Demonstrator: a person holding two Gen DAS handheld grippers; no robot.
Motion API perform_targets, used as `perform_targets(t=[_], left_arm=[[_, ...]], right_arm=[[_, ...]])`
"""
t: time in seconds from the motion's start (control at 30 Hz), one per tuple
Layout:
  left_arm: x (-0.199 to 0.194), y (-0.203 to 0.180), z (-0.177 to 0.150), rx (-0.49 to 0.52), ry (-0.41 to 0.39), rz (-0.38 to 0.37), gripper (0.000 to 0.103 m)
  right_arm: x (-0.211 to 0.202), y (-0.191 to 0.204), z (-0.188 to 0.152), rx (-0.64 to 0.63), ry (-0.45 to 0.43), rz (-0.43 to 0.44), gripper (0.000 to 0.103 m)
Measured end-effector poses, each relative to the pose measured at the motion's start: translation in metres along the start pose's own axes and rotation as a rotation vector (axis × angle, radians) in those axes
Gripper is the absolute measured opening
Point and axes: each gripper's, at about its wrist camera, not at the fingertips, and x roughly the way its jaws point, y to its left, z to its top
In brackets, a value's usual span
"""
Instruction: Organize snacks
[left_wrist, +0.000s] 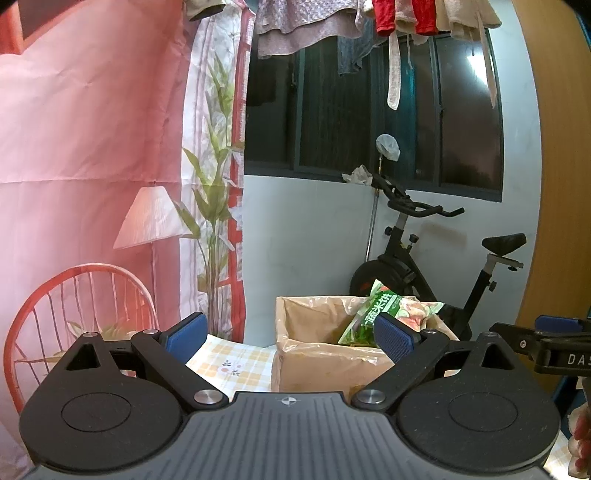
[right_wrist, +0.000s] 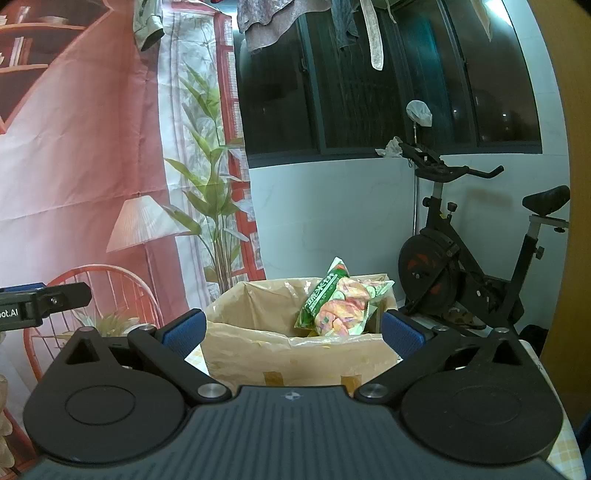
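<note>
A green snack bag (left_wrist: 391, 312) with a food picture stands tilted inside an open cardboard box (left_wrist: 317, 365) lined with clear plastic. The bag (right_wrist: 340, 304) and the box (right_wrist: 295, 354) also show in the right wrist view. My left gripper (left_wrist: 290, 338) is open and empty, held in front of the box and level with its rim. My right gripper (right_wrist: 293, 330) is open and empty, also just in front of the box. The right gripper's tip shows at the right edge of the left wrist view (left_wrist: 554, 332).
The box stands on a table with a yellow checked cloth (left_wrist: 236, 363). A black exercise bike (right_wrist: 476, 258) stands behind the box to the right. A printed pink backdrop (left_wrist: 92, 166) hangs at the left. Laundry (left_wrist: 332, 22) hangs above a dark window.
</note>
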Motion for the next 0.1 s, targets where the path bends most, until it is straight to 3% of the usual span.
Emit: perform_targets(t=[0.1], left_arm=[[0.0012, 0.0012, 0.0001, -0.004, 0.003, 0.005, 0.098]], right_arm=[[0.0012, -0.0002, -0.0018, -0.002, 0.003, -0.001, 0.103]])
